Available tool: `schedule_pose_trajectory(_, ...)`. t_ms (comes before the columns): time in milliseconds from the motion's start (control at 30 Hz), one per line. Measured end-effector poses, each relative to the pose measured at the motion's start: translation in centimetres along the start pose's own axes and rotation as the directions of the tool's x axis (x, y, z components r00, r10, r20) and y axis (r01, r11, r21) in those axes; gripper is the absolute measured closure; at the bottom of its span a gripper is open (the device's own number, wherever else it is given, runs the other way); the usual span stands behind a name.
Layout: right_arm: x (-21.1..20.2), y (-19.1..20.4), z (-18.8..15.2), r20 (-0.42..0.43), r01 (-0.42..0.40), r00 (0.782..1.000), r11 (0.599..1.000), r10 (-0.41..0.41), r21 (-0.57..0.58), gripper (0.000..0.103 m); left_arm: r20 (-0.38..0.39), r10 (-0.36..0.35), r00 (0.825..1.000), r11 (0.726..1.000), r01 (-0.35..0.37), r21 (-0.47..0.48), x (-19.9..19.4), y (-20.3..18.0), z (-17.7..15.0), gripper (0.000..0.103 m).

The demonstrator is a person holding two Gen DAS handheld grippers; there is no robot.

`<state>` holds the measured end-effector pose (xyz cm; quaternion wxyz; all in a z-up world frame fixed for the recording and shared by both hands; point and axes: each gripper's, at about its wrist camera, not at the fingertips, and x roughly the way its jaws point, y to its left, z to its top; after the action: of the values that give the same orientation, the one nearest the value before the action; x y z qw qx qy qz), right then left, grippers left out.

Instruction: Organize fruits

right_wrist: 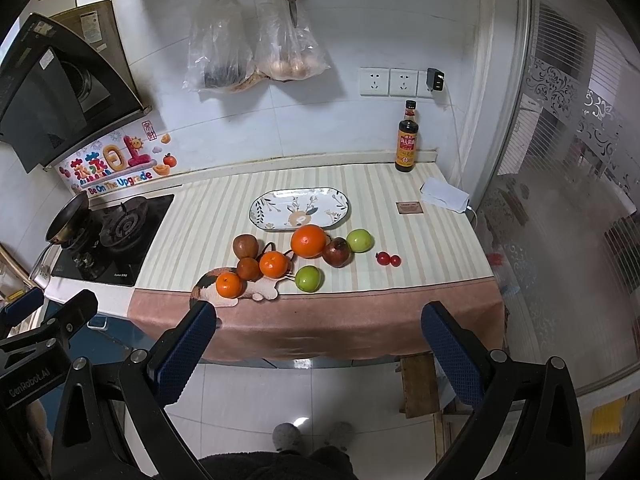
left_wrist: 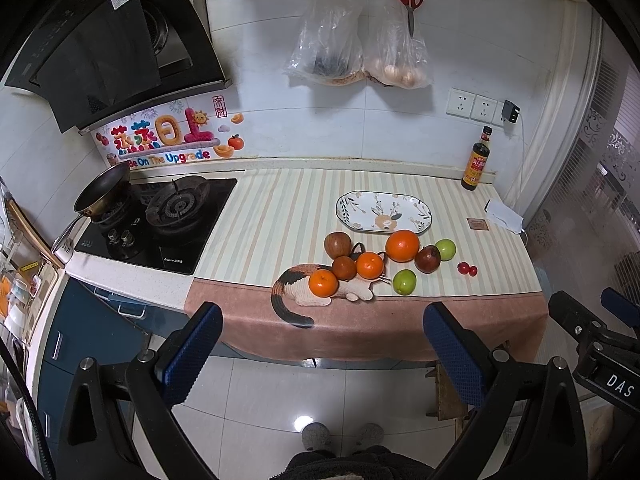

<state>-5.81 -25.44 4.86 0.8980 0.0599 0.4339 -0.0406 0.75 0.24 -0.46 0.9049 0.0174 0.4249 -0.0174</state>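
Both hand-held grippers are held back from the counter edge, over the floor, with nothing between the fingers: the left gripper (left_wrist: pixel 322 344) has its blue-padded fingers spread wide apart, and the right gripper (right_wrist: pixel 318 342) is spread likewise.

The fruits lie loose on the striped cream-and-pink cloth (right_wrist: pixel 360 320), in a cluster in front of the oval white ceramic plate with a leaf-and-deer pattern (left_wrist: pixel 383 213), which holds nothing. The large round orange (left_wrist: pixel 402 245) sits just before the plate's near rim, with a dark red pomegranate-like fruit (left_wrist: pixel 427 258) touching it on the right and a green apple (left_wrist: pixel 445 249) just beyond. Two small oranges (left_wrist: pixel 322 283) and a brownish round fruit (left_wrist: pixel 344 267) rest on a flat cat-shaped woven mat (left_wrist: pixel 304 292); a second green apple (left_wrist: pixel 404 281) lies near the cloth's pink border, and two tiny red cherry-like fruits (left_wrist: pixel 467 269) lie apart at the right.

The plate's long axis runs left to right along the counter, roughly parallel to the wall — its broad side faces the grippers.

Risks are judged as follows. The fruits are round and closely packed, so a neighbour could be nudged and rolled off the front edge when one is gripped. The cloth overhangs the edge — a snagged finger could drag everything forward. The tiny red fruits could be crushed or slip from wide pads.
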Motion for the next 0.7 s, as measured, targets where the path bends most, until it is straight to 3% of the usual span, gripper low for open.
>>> schedule_pose_trajectory(700, 0.0, 1.4, -0.4, 0.010, -0.014, 1.000, 0.999, 0.014, 0.037, 0.000, 0.037, 0.011, 0.999, 1.000, -0.011, 0.000, -0.3, 1.3, 0.5, 0.000)
